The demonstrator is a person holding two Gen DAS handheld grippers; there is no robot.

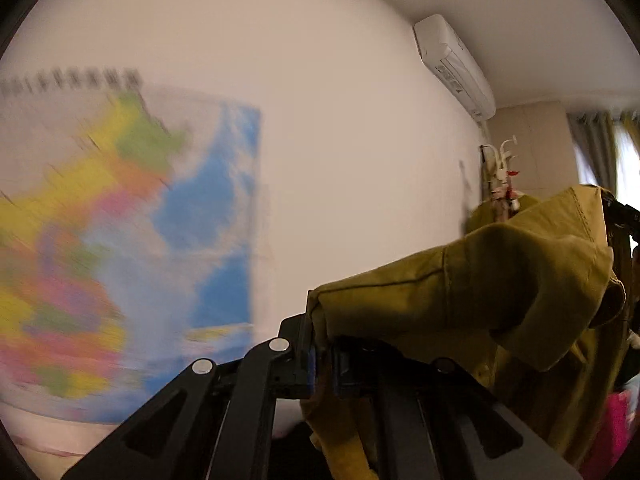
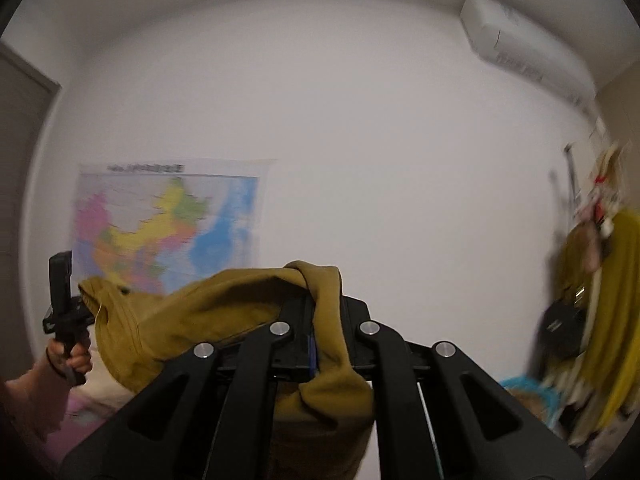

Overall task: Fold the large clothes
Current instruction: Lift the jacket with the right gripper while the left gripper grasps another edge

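Only the right wrist view shows the person's hand [image 2: 70,354], low at the left edge, fist wrapped round the handle of the left gripper [image 2: 66,312], which stands upright with its head toward the mustard-yellow garment [image 2: 224,312]. The same view takes in a dark door frame [image 2: 24,128] on the far left and the whole wall map [image 2: 168,228]; its heading is a row of dark characters too blurred to read. The left wrist view instead has the map [image 1: 132,240] close and smeared, its title strip equally illegible, and shows a curtain [image 1: 596,148] at the right edge. The white air conditioner [image 1: 456,68] hangs high on the wall in both views, and no brand on it can be read. In the left wrist view the left gripper [image 1: 320,364] points about level, its jaws closed on an edge of the garment [image 1: 460,304], which stretches away to the right toward the right gripper [image 1: 622,220], dark at that edge. In the right wrist view the right gripper [image 2: 316,344] also points about level, jaws clamped on a bunched fold of the cloth, which drapes over them and hangs below. The garment is thus held in the air between the two grippers, in front of the white wall.
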